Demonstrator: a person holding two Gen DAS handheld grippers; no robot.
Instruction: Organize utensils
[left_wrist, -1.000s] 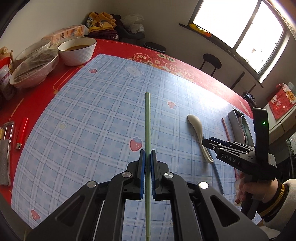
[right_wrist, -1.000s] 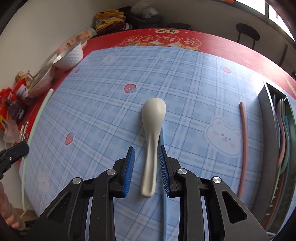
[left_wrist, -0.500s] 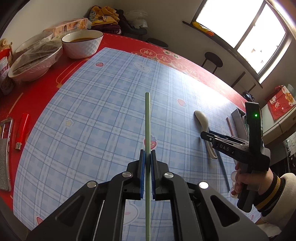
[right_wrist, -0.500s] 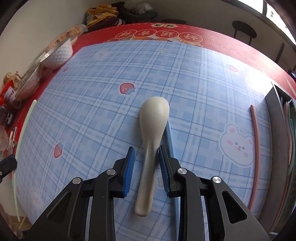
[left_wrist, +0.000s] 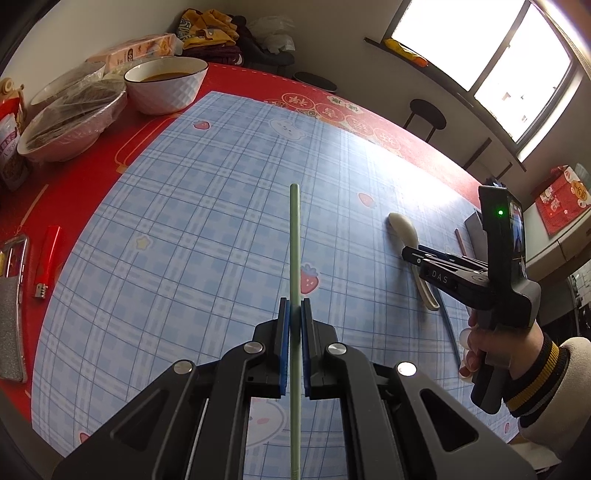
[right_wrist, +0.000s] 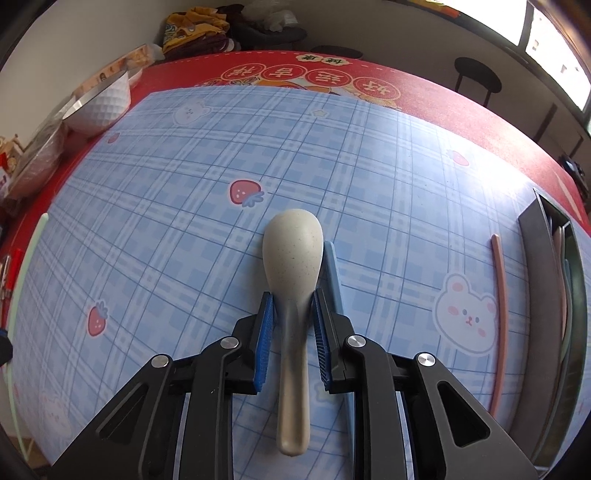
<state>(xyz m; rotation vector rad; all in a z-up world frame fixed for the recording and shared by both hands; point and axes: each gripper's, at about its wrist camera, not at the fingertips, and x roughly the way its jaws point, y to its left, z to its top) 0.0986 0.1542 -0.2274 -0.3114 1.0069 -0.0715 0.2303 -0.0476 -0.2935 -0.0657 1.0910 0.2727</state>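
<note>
With my left tongs (left_wrist: 294, 314) clamped on the green chopstick (left_wrist: 294, 236), my right tongs (right_wrist: 292, 299) have just been closing around the spoon (right_wrist: 292, 251) at mid-frame on the desk (right_wrist: 388, 177); I should pinch its neck squarely, clear of the blue chopstick (right_wrist: 332, 269) alongside.

"DAS" in white letters on the side of the right gripper (left_wrist: 424, 263), seen from the left wrist view. Red cloth on the tabletop (right_wrist: 424, 99) carries round medallions with Chinese characters, too distorted to read surely. Snack box (left_wrist: 142, 51) and red packet (left_wrist: 9, 147) have print, illegible.
</note>
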